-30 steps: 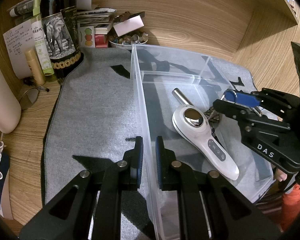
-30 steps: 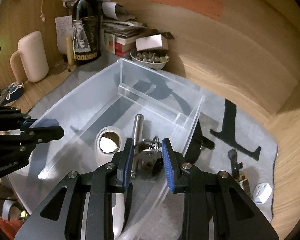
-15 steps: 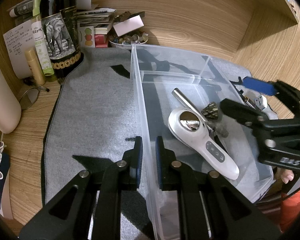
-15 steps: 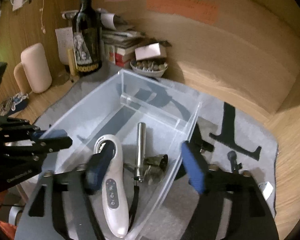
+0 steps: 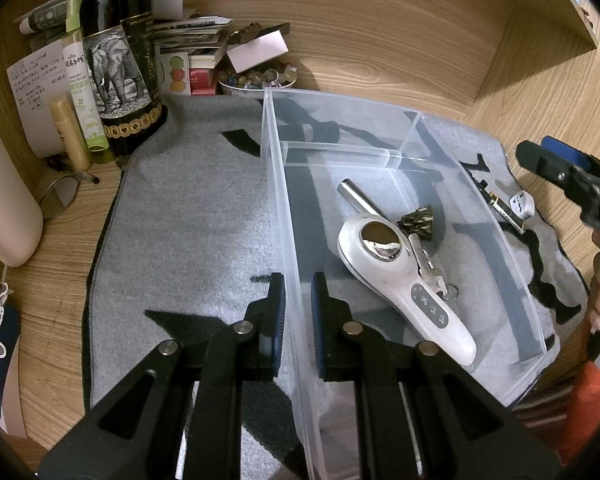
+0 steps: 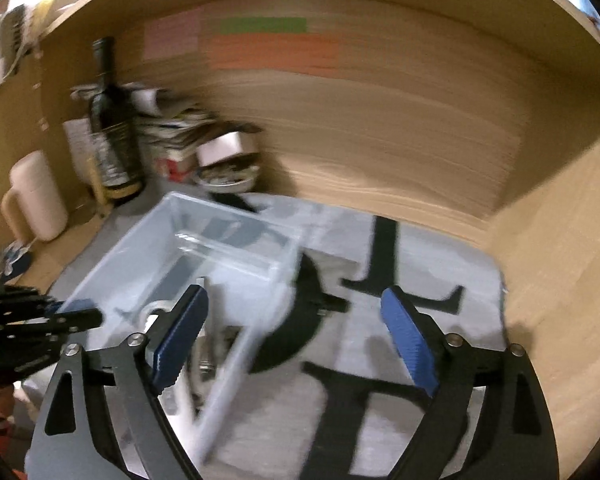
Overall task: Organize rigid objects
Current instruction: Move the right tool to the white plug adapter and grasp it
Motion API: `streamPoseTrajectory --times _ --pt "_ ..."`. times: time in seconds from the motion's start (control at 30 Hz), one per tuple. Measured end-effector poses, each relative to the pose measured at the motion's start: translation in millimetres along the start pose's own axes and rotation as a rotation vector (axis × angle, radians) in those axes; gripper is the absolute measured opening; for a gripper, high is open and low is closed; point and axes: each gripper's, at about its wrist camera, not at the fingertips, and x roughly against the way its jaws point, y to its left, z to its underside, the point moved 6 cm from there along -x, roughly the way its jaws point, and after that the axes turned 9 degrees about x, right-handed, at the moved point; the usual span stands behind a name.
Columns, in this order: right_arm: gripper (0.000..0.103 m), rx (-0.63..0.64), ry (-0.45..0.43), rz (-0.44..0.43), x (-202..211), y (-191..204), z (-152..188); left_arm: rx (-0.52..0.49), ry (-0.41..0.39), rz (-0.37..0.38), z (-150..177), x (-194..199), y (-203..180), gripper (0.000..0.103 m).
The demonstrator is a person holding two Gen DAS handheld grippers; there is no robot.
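Observation:
My left gripper (image 5: 298, 308) is shut on the left wall of the clear plastic bin (image 5: 274, 184) on the grey mat. In the bin's near compartment lie a white handheld device (image 5: 400, 276), a metal cylinder (image 5: 358, 196), a small bronze charm (image 5: 418, 220) and keys (image 5: 428, 264). My right gripper (image 6: 296, 320) hangs above the bin's right wall, its jaws opening wide with nothing between them. That view is blurred. One of its fingers (image 5: 556, 162) shows at the right edge of the left wrist view.
Right of the bin, a white die (image 5: 522, 203) and a small black stick (image 5: 504, 210) lie on the mat (image 5: 188, 220). A wine bottle (image 5: 120, 60), a bowl of beads (image 5: 256, 80), stacked books and a cream jug (image 5: 4, 208) crowd the back left. Wooden walls close the back and right.
My right gripper let go of the keys and charm, which now lie in the bin. It opened wide, rose and drew away to the right. The left gripper kept its grip.

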Motion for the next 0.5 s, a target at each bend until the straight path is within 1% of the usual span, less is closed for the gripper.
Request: streamPoseTrajectory --times 0.17,0.23,0.5 --pt "0.087 -0.082 0.027 0.067 -0.4 -37.6 13.6 0.0 0.0 0.0 0.0 0.0 -0.1 0.011" --pt "0.087 -0.11 0.044 0.11 -2.2 -55.1 21.4 0.0 0.0 0.0 0.0 0.0 0.0 0.011" --pt "0.087 -0.203 0.103 0.229 -8.1 -111.5 50.4 -0.001 0.0 -0.001 0.3 0.0 -0.2 0.011"
